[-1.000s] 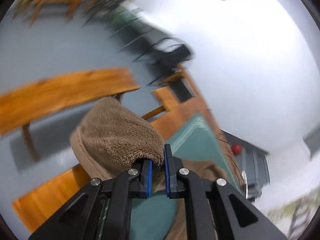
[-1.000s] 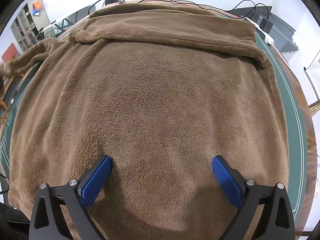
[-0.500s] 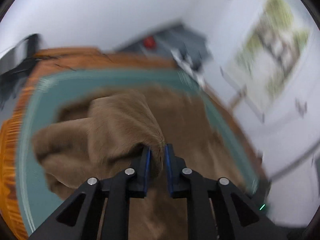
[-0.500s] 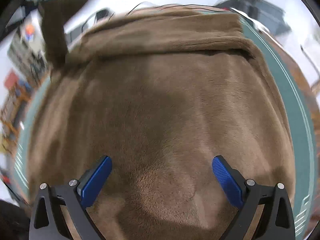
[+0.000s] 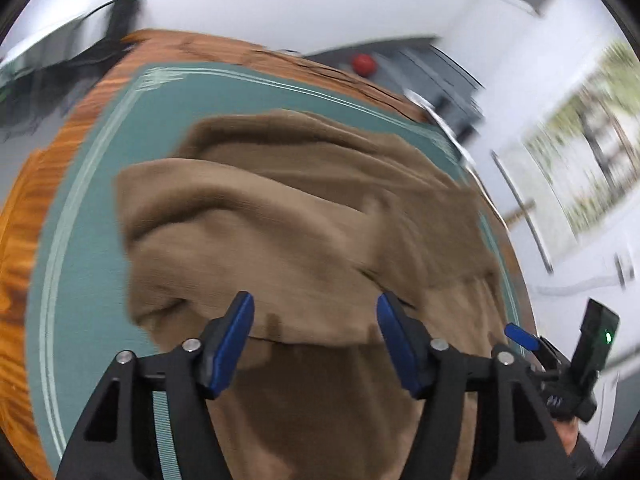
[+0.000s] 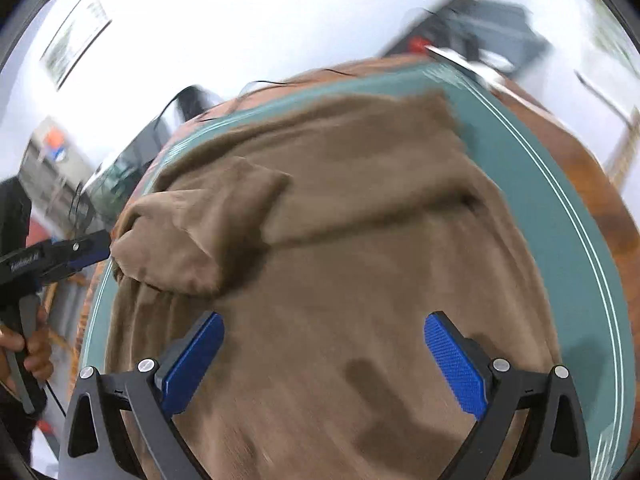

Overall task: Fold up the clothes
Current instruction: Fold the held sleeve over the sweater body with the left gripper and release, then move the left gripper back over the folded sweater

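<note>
The brown fleece garment [image 6: 360, 280] is lying spread over the green mat [image 6: 560, 216] of the wooden table [image 5: 24, 240], filling most of the mat, with its long axis running away from both grippers toward the far edge where a thick band of fabric is lying crosswise. A sleeve [image 6: 208, 232] is resting folded in over the body on the left side, its cuff end pointing toward the middle of the cloth and its folded shoulder sitting at the left border. The left gripper [image 5: 316, 332] is hovering just above that sleeve with its jaws spread wide and nothing between them; the blue pads are standing apart on either side of the sleeve's near hem. The right gripper [image 6: 324, 356] is likewise gaping and holding nothing, poised over the bare middle of the body, nearer the right-hand edge of the garment than the left one is. Both views are smeared by motion, so whether the right sleeve is already tucked in the same way is hard to judge; it seems hidden or lying flat. Any work on the right border is falling to the right gripper, which is sitting closer to it, while the near hem is lying below both.
</note>
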The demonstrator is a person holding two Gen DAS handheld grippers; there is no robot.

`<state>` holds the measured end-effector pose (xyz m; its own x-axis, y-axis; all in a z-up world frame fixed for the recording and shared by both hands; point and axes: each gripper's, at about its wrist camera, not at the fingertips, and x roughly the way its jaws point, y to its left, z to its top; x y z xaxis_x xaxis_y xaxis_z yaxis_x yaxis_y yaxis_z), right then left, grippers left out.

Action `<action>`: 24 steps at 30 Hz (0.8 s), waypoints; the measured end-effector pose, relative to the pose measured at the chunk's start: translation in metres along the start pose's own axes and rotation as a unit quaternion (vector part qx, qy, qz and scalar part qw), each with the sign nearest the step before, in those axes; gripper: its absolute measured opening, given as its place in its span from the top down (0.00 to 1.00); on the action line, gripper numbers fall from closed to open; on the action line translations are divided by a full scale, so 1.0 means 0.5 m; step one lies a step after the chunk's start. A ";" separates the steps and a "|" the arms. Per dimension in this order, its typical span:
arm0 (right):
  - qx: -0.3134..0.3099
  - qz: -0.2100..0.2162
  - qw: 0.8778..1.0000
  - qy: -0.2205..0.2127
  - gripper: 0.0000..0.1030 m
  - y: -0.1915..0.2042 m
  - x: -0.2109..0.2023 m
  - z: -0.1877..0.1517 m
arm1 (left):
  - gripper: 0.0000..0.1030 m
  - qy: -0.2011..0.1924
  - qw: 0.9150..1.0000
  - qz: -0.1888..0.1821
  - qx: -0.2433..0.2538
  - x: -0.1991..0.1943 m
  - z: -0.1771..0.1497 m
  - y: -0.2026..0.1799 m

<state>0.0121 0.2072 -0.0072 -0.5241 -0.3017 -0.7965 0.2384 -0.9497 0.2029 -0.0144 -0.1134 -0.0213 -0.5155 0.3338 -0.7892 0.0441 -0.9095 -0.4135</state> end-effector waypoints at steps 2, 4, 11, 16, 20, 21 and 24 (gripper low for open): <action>-0.061 -0.002 0.998 0.004 0.01 0.063 0.044 0.029 | 0.30 -0.001 1.000 0.009 -0.024 0.007 0.005 0.029; -0.109 -0.009 0.994 0.019 0.01 0.115 0.096 0.053 | 0.29 0.000 0.999 0.017 -0.042 0.017 0.010 0.048; -0.159 -0.118 0.979 0.039 0.01 0.141 0.211 0.112 | 0.27 0.012 0.998 0.025 -0.050 0.041 0.016 0.072; -0.047 -0.206 0.977 -0.012 0.01 -0.006 0.114 0.122 | 0.24 0.012 0.997 0.030 -0.068 0.043 0.027 0.111; 0.001 -0.194 0.980 -0.036 0.01 -0.078 0.050 0.122 | 0.24 0.015 0.996 0.032 -0.080 0.060 0.045 0.131; 0.012 -0.171 0.984 -0.040 0.01 -0.089 0.040 0.123 | 0.24 0.015 0.996 0.031 -0.080 0.064 0.050 0.132; 0.052 -0.090 0.994 -0.033 0.01 -0.122 0.056 0.147 | 0.24 0.015 0.996 0.031 -0.077 0.068 0.065 0.133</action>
<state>-0.0772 0.2504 -0.0002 -0.6037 -0.1281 -0.7869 0.0518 -0.9912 0.1216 -0.0568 -0.1704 -0.0611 -0.4829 0.2877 -0.8271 0.2075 -0.8800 -0.4273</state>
